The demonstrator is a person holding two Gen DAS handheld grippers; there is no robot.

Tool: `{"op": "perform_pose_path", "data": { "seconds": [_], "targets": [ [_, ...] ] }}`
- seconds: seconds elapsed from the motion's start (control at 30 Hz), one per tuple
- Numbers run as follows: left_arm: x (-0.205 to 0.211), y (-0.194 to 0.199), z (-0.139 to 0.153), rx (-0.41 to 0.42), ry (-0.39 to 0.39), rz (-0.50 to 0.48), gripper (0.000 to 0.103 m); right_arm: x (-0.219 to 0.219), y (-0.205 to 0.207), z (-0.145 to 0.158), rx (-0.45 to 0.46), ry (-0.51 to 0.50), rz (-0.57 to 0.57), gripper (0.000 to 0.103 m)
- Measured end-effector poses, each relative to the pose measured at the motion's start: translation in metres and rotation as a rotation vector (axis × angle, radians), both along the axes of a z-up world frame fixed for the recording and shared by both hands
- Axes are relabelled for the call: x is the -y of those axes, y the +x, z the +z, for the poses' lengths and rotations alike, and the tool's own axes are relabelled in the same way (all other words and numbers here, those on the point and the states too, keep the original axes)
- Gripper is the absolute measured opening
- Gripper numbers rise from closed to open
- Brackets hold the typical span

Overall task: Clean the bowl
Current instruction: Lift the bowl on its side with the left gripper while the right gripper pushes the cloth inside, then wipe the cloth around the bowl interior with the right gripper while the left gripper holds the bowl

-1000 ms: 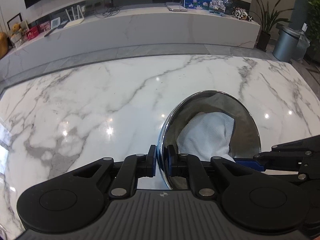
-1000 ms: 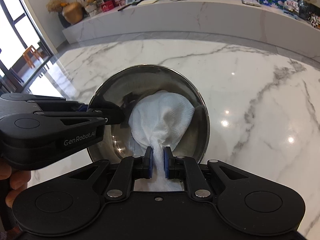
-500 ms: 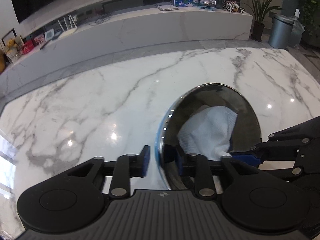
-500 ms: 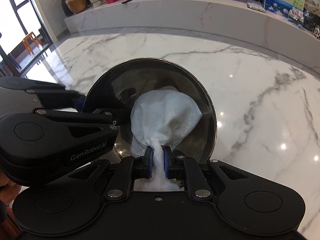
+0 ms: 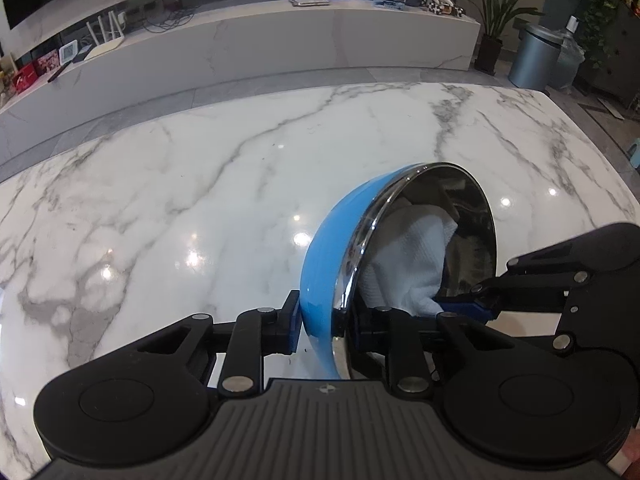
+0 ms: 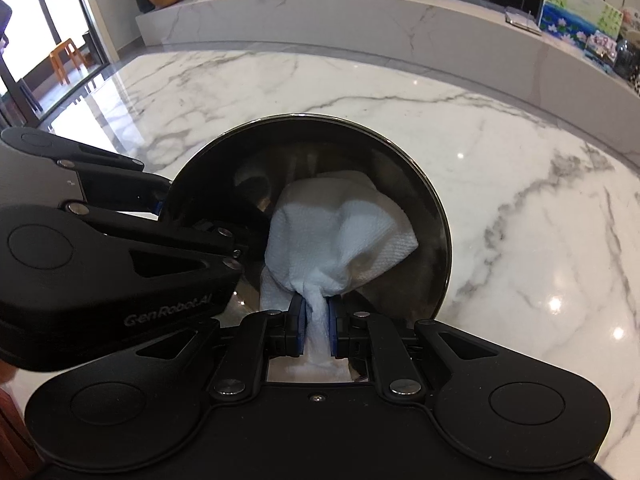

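The bowl [image 5: 320, 264] has been turned since a second ago, its blue outside now shown; it is held tilted above the table [image 5: 160, 200]; the left gripper [image 5: 324, 320] is closing again on its rim, regripped for wiping; the cloth [image 6: 340, 236] is pinched inside it by the right gripper [image 6: 316, 326].

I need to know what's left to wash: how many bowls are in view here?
1. The bowl, blue outside and steel inside, is tilted over the marble table, its rim between the left gripper's closing jaws. No others show.
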State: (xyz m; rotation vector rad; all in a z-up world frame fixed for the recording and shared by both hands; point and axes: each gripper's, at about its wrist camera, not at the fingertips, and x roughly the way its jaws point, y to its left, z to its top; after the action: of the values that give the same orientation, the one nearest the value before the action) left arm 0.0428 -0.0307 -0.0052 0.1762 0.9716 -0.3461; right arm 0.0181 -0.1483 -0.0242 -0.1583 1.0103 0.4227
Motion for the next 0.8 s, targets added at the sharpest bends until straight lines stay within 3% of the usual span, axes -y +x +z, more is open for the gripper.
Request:
{"op": "perform_pose_path", "data": {
  "seconds": [0.13,0.27,0.47,0.8],
  "targets": [
    [0.002,-0.002,-0.001,0.004,0.015,-0.011,0.02,-0.01,-0.008,0.002,0.086,-0.156,0.044,0.009],
    [0.006,0.0,-0.001,0.006,0.016,-0.011,0.02,-0.009,-0.012,0.004,0.126,-0.231,0.067,0.009],
    [0.011,0.001,0.0,0.01,0.008,-0.004,0.02,0.005,-0.008,0.003,0.095,-0.169,0.029,0.009],
    [0.007,0.004,-0.006,-0.027,-0.056,0.006,0.019,0.029,0.01,-0.001,-0.045,0.076,-0.072,0.009]
  ]
}}
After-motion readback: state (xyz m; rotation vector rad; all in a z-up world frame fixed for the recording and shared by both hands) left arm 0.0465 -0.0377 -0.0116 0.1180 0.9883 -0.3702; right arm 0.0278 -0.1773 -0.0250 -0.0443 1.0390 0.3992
